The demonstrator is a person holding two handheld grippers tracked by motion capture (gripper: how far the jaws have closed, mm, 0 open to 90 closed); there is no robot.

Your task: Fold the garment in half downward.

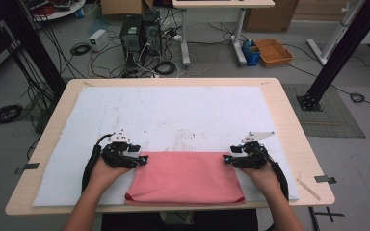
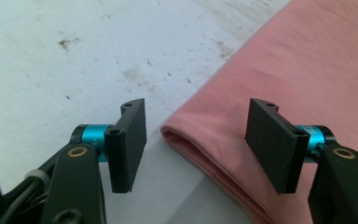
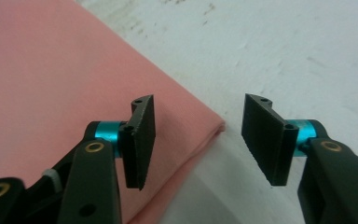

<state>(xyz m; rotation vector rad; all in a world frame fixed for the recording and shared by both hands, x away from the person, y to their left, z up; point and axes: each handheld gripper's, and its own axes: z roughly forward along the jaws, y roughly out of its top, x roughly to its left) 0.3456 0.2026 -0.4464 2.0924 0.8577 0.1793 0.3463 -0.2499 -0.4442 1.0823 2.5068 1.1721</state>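
A folded pink cloth (image 1: 185, 177) lies flat on the white mat (image 1: 173, 115) near the table's front edge. My left gripper (image 1: 143, 160) sits at the cloth's far left corner, jaws open. In the left gripper view that folded corner (image 2: 177, 135) lies between the open jaws of the left gripper (image 2: 196, 140), untouched by the pads. My right gripper (image 1: 226, 159) rests at the far right corner, also open. In the right gripper view the cloth's corner (image 3: 209, 126) lies in the gap of the right gripper (image 3: 198, 137), free of both pads.
The mat covers most of the wooden table (image 1: 289, 125). On the floor beyond stand computer towers (image 1: 139, 33) among cables, an orange tray (image 1: 273, 51) and black frame posts (image 1: 337, 53). A wooden stick (image 1: 308, 188) lies at the table's front right corner.
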